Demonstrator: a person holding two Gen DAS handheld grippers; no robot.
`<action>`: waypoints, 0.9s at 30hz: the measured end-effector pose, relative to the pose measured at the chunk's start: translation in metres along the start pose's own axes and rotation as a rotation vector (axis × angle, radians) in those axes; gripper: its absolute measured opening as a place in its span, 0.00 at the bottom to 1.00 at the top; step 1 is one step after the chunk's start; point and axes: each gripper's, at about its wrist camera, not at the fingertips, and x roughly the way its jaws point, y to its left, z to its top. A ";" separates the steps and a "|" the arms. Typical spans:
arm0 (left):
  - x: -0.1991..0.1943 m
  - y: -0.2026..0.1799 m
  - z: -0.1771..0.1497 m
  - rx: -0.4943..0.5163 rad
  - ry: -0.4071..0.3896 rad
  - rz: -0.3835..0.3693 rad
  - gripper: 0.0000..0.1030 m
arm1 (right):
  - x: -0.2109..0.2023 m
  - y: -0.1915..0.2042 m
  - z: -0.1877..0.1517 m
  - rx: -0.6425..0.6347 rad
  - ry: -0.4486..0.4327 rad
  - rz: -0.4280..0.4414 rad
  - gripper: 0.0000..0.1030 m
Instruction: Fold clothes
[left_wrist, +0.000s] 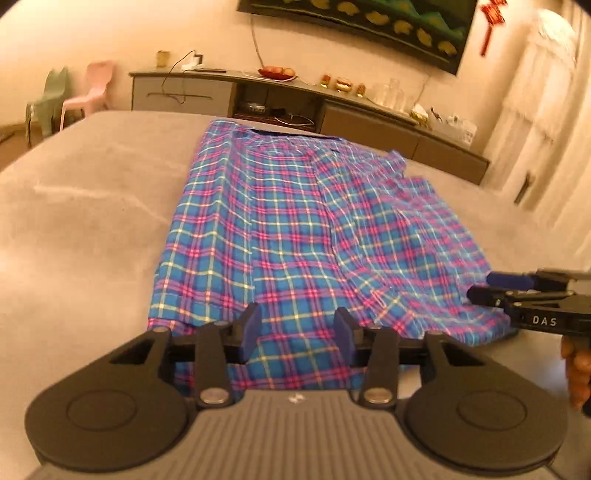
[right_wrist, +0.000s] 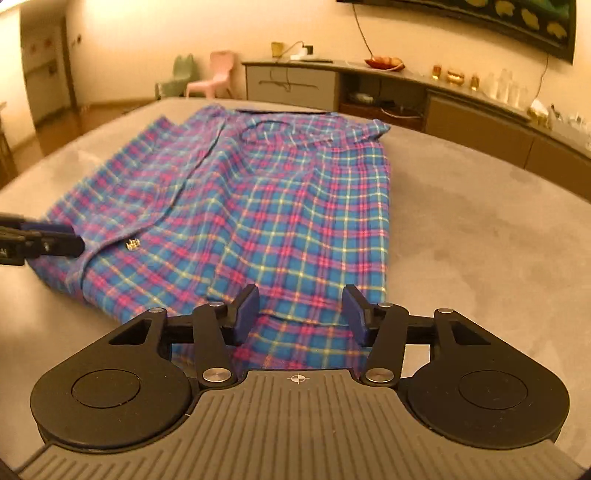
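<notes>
A blue, pink and yellow plaid shirt (left_wrist: 280, 221) lies partly folded on a grey padded surface (left_wrist: 92, 221), collar at the far end. My left gripper (left_wrist: 297, 326) hangs open over the shirt's near hem, its blue pads apart with cloth showing between them untouched. The right gripper (left_wrist: 482, 287) reaches in from the right at the shirt's near right corner. In the right wrist view the shirt (right_wrist: 280, 192) has both side panels folded inward. There my right gripper (right_wrist: 301, 312) stands open above the near hem. The left gripper (right_wrist: 75, 238) enters at the shirt's left edge.
A long low sideboard (right_wrist: 461, 110) with a fruit bowl, jars and cables runs along the far wall under a dark framed picture (left_wrist: 369, 22). Pink and green small chairs (right_wrist: 218, 74) stand at the far left. A person's hand (left_wrist: 578, 369) shows at the right edge.
</notes>
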 end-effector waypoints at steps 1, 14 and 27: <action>-0.001 -0.003 -0.002 0.021 0.001 0.009 0.45 | -0.003 0.000 -0.001 0.010 0.015 0.001 0.49; -0.020 0.006 0.018 -0.041 0.002 -0.059 0.45 | -0.023 -0.013 0.023 0.060 0.068 0.030 0.45; 0.056 0.119 0.181 -0.092 -0.011 -0.153 0.84 | 0.077 -0.106 0.149 0.157 0.051 0.133 0.75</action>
